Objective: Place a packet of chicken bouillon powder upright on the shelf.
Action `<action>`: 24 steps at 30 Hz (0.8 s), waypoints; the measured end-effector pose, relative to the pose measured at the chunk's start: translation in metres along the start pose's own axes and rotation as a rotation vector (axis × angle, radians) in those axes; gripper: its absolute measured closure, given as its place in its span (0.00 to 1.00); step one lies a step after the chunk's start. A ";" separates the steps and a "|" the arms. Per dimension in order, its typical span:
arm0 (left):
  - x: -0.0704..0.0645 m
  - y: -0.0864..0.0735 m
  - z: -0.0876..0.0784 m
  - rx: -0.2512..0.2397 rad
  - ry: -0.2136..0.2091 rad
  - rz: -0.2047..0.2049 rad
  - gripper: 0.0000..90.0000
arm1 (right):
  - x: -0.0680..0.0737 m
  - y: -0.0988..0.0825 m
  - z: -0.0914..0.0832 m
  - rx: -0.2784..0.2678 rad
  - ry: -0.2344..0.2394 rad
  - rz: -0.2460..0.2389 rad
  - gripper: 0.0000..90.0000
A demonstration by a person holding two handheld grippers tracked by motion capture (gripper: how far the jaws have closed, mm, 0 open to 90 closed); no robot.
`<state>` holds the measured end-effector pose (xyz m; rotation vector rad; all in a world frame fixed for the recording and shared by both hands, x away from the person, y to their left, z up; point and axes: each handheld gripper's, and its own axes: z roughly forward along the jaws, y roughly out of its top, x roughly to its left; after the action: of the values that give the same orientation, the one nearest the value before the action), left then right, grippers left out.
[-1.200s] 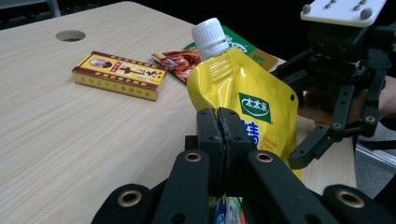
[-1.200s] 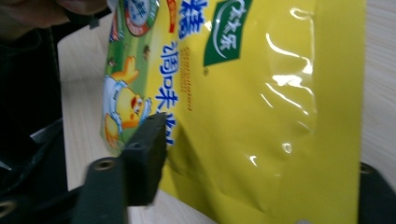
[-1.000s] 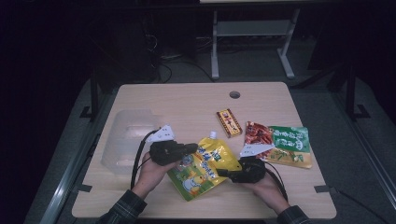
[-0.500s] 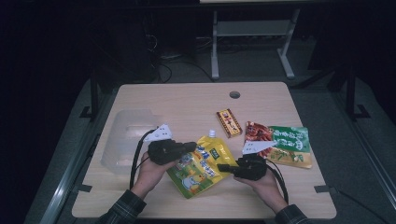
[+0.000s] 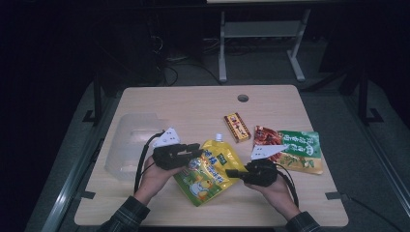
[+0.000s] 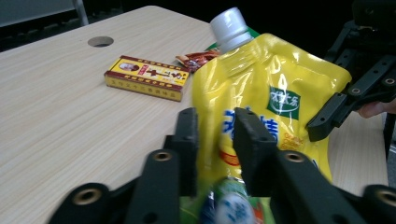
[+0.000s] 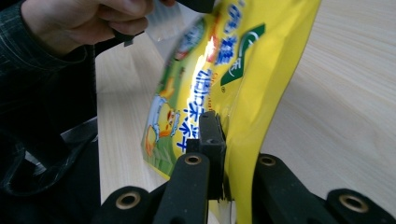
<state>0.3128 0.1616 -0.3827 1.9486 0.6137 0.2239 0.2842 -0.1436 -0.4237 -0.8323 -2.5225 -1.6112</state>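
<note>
A yellow spout pouch (image 5: 210,169) with a white cap (image 6: 229,28) hangs between my two grippers, just above the table. My right gripper (image 5: 229,172) is shut on the pouch's right edge; in the right gripper view its jaws (image 7: 228,140) pinch the yellow film (image 7: 243,60). My left gripper (image 5: 197,151) sits at the pouch's upper left side. Its jaws have just been opening and now stand apart (image 6: 215,126), with the pouch (image 6: 280,79) between them and not pressed.
A small red-and-yellow box (image 5: 236,127) lies behind the pouch. A red snack packet (image 5: 267,136) and a green one (image 5: 302,150) lie at the right. A clear plastic container (image 5: 128,140) stands at the table's left edge. A cable hole (image 5: 242,98) is at the back.
My right gripper has moved left onto the pouch's edge and closed there. The pouch has tipped up slightly off the table. My left gripper's jaws have parted.
</note>
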 end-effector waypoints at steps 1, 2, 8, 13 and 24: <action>0.000 0.001 -0.001 0.004 0.001 0.002 0.68 | 0.000 0.000 -0.001 0.000 -0.003 0.004 0.99; 0.000 0.001 -0.002 0.008 0.004 0.007 0.65 | 0.000 0.001 -0.002 -0.001 -0.012 0.004 0.99; -0.003 -0.002 -0.006 0.042 -0.005 -0.005 0.42 | -0.003 0.005 -0.010 -0.019 -0.015 0.008 0.99; -0.008 -0.012 -0.012 0.066 -0.022 -0.017 0.35 | -0.003 0.011 -0.016 -0.041 -0.011 0.004 0.99; -0.029 -0.038 -0.022 0.115 -0.046 0.012 0.26 | -0.003 0.035 -0.022 -0.105 0.007 -0.009 0.99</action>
<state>0.2666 0.1768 -0.4036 2.0623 0.5964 0.1538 0.2973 -0.1520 -0.3854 -0.8238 -2.4587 -1.7590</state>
